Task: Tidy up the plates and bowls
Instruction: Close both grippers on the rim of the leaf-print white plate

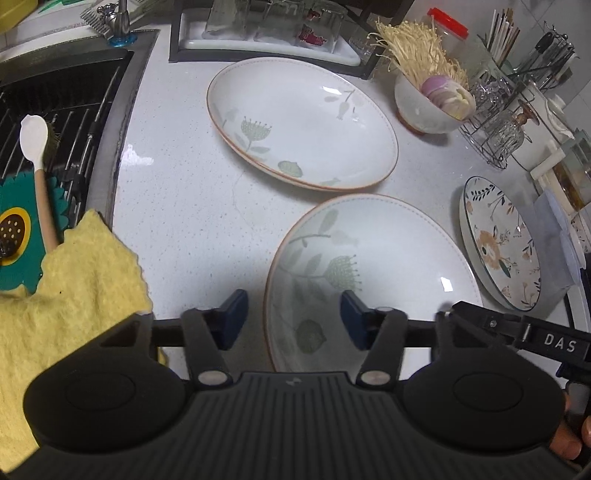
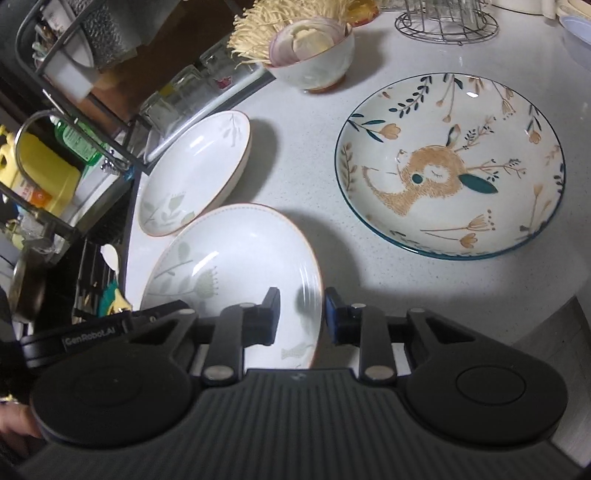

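Sink (image 1: 55,110) at far left, yellow cloth (image 1: 81,295) at its edge. Left gripper (image 1: 293,319) about half open, straddling left rim of near leaf-pattern plate (image 1: 373,258); pads not touching. Right gripper (image 2: 300,317) nearly closed astride the same plate's right rim; contact unclear. Second leaf plate (image 1: 303,122) behind; deer plate (image 2: 450,166) right.

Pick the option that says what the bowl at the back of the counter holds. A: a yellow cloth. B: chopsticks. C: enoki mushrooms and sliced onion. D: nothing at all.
C: the bowl is piled with pale, thread-like enoki mushrooms and purple-edged onion slices; the left wrist view shows the same contents in it.
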